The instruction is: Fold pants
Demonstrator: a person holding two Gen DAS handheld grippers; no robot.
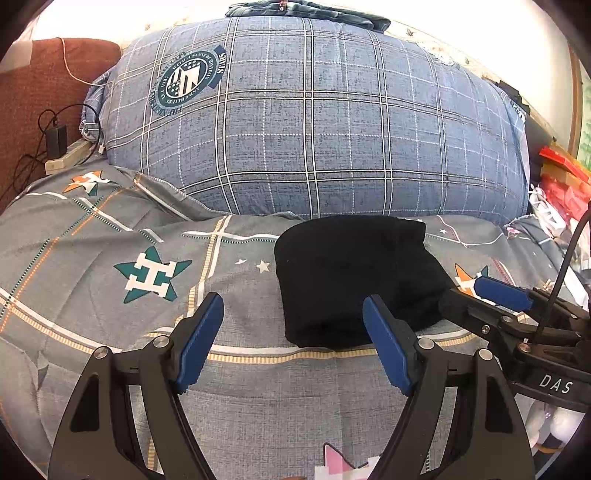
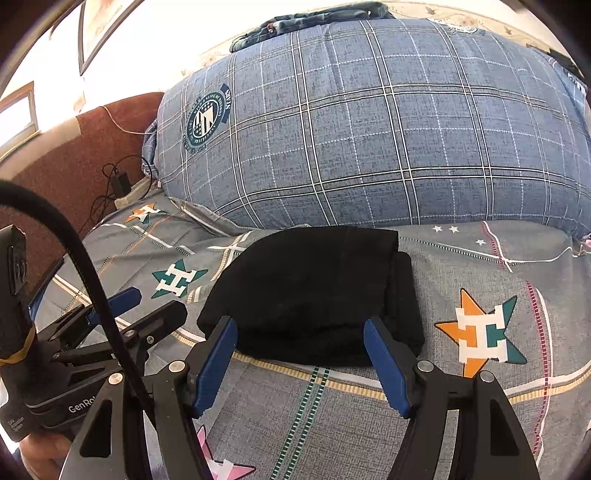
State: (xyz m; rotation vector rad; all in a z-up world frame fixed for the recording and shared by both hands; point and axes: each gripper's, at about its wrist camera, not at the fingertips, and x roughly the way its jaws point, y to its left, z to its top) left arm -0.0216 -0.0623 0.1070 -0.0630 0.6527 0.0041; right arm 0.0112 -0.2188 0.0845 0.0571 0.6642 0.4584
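The black pants (image 1: 351, 277) (image 2: 314, 284) lie folded into a thick, compact bundle on the grey star-print bed sheet (image 1: 110, 240) (image 2: 480, 266). My left gripper (image 1: 293, 297) is open just before the bundle's near left corner, with nothing between its blue pads. In the right wrist view it (image 2: 155, 302) shows at the left, low over the sheet. My right gripper (image 2: 301, 321) is open at the bundle's near edge, its pads apart and not pressing on the cloth. Seen from the left wrist, it (image 1: 460, 291) reaches in beside the bundle's right side.
A big blue plaid quilt bundle (image 1: 314, 129) (image 2: 388, 129) rises right behind the pants, with folded jeans (image 1: 306, 11) on top. At the left stand a brown headboard (image 1: 33, 92), a charger (image 1: 55, 136) and loose cables. Red packages (image 1: 561, 177) crowd the right edge.
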